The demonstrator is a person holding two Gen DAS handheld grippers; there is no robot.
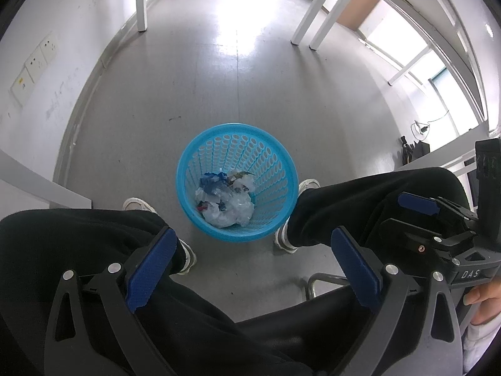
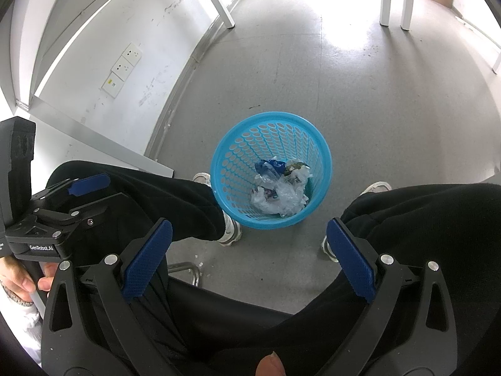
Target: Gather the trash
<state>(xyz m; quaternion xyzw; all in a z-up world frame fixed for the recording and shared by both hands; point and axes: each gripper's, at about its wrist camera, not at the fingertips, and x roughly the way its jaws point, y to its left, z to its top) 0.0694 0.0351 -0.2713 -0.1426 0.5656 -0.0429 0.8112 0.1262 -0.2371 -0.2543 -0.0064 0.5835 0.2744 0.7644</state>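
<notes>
Seated person holds both grippers above a blue perforated wastebasket [image 1: 275, 169] on the floor between their feet, crumpled plastic wrappers [image 1: 227, 202] inside. Left gripper [image 1: 253, 269] and right gripper [image 2: 249, 258] are spread wide, grasping nothing. Collection looks finished; next likely means finding any remaining litter.

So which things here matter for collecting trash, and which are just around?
Job:
blue basket
crumpled wrappers inside it
left gripper, open
right gripper, open

Just around:
wall sockets
white table legs
chair frame
</notes>
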